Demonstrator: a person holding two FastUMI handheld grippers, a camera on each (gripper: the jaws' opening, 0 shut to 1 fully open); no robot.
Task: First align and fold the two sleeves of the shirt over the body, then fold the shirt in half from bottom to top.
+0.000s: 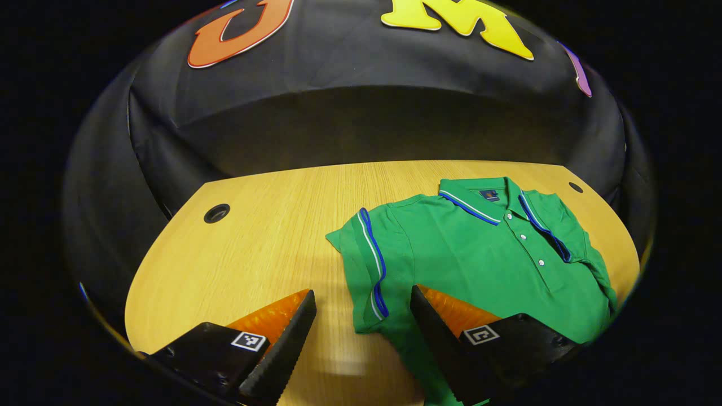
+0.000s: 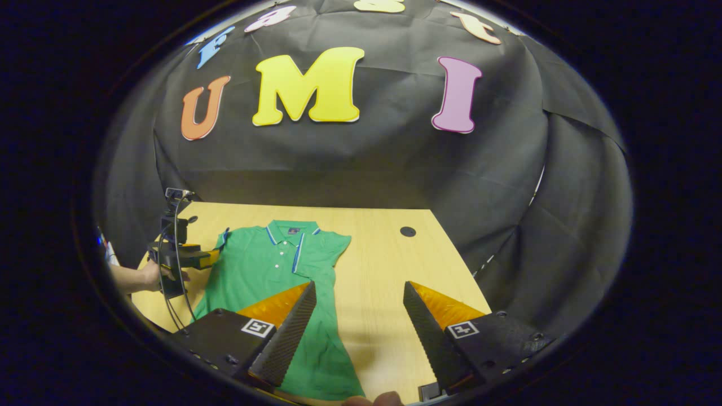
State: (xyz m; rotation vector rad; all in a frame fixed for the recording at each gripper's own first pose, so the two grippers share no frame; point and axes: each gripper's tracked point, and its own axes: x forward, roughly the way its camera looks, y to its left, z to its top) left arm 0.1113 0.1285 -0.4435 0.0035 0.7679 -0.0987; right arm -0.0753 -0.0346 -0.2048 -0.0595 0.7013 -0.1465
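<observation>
- The green polo shirt (image 1: 485,254) is lying flat on the bench (image 1: 254,248).
- Both hand-held grippers, left (image 1: 361,321) and right (image 2: 358,316), are hovering released, grasping nothing.

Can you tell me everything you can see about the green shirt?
The green shirt is a short-sleeved polo that looks like soft knit cloth, with blue and white stripes edging its collar and sleeve cuffs and small white buttons down the placket. It lies flat, front up, on the wooden table, collar toward the booth wall. Both sleeves look already folded in over the body; the bottom is not folded up yet. The left gripper hovers above one folded sleeve, jaws open, not pinching it.
</observation>
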